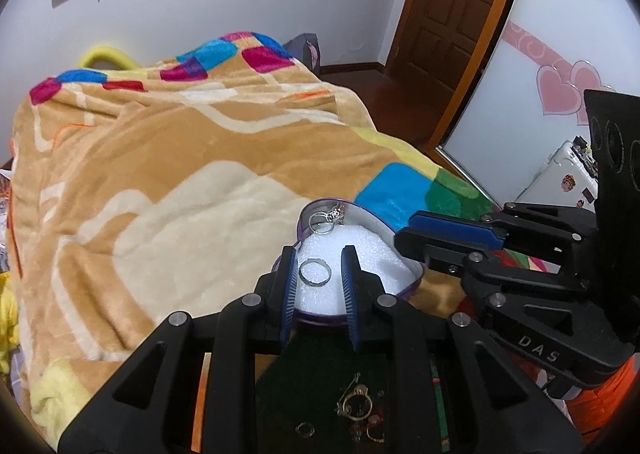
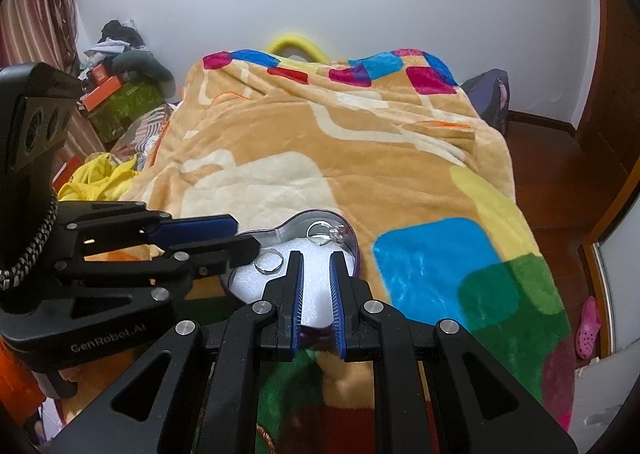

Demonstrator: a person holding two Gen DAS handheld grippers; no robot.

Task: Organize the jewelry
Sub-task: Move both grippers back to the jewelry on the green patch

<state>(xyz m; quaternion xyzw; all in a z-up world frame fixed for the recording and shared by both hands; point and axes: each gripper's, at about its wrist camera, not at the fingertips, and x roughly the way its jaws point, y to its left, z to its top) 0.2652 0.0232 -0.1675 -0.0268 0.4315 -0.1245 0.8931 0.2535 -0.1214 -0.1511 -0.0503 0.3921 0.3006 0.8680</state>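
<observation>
- Both pairs of jaws are standing spread with nothing between them: my left gripper (image 1: 320, 260) is hovering over the box with a plain silver ring (image 1: 315, 272) showing in the gap below, untouched, and my right gripper (image 2: 316, 258) is hanging over the same box from the other side.
- Blue ribbed pads (image 1: 349, 286) are lining the black plastic fingers, which are hinging on round metal pins.
- A heart-shaped box (image 2: 294, 224) with a purple rim and shiny metal inner wall is sitting on the bed, filled with white grainy foam (image 1: 372, 258).
- The plain ring is lying flat on the foam near the box's left lobe; a second ring (image 2: 320, 234) and a sparkling stone piece (image 2: 339, 232) are resting together against the far wall.
- Fluffy fleece is covering the bed: a tan blanket (image 1: 168, 158) with cream shapes and bright blue, green, pink and yellow squares.
- More jewelry (image 1: 354, 404), goldish rings and a small pale band, is lying on a dark green patch beneath my left gripper, close to me.
</observation>
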